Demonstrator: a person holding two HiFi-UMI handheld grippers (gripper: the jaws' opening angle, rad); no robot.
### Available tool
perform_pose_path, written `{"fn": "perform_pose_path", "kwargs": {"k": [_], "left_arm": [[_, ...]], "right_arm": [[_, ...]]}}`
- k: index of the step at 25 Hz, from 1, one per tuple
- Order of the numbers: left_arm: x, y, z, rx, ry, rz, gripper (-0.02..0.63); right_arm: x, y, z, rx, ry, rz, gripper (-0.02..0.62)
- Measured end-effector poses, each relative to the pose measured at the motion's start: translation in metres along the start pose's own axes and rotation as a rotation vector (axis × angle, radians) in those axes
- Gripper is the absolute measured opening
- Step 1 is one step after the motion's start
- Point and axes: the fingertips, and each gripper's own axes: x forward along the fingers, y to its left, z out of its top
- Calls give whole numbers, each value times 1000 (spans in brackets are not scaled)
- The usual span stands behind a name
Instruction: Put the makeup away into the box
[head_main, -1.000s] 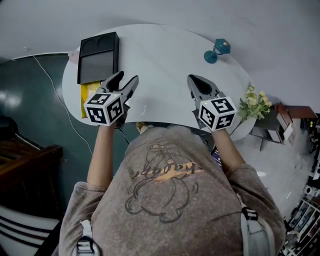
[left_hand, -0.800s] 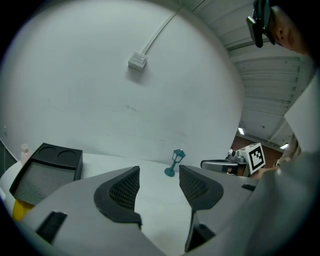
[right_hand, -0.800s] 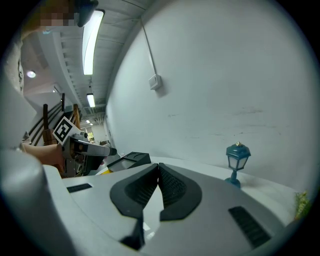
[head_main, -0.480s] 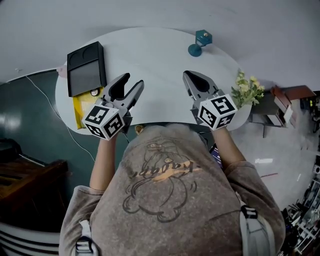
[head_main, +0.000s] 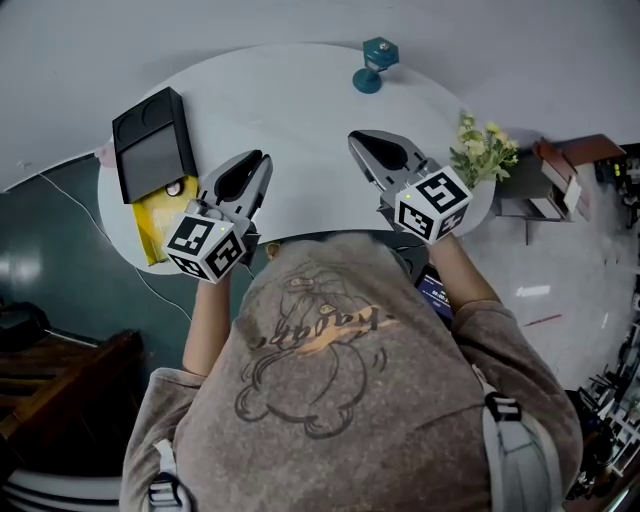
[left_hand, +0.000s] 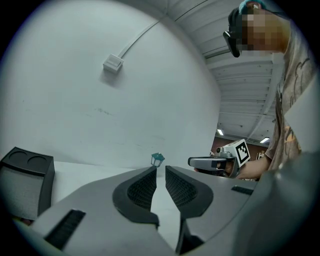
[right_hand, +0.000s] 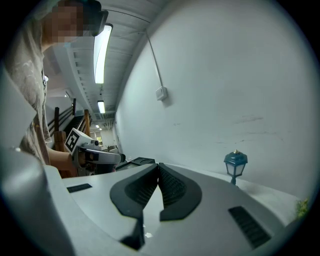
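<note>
Yellow item (head_main: 158, 224) against black box (head_main: 150, 148)

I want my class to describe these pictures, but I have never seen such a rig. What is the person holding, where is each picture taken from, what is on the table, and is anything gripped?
There is no machine: a person holds a two-jaw hand tool, a gripper, in each hand. The patterned cubes are part of those tools. One picture comes from a camera on the person's head, looking down. The other two cameras ride on the grippers and look along their jaws. On the white table are a black box, a yellow thing next to it and a small teal lantern. Flowers show at the table's right edge. The left gripper has just been closing. Its jaws stand slightly apart with nothing between them. The right gripper has its jaws together, also empty.
</note>
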Motion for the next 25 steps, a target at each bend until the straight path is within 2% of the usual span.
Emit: {"fn": "perform_pose_path", "kwargs": {"k": [4,8,17,25], "left_arm": [[3,0,-9,25,24,11,40],[5,10,-19,15,38,45,23],[7,31,-16,10,7,105,21],[7,41,-12,-2,4,128,21]], "right_arm": [[3,-2,-4,-11,20,-2,3],[10,-4,-7,-12,23,-23,3],[32,5,-14,-69,43,-2,2],[41,8,-18,-67,57,28,0]]}}
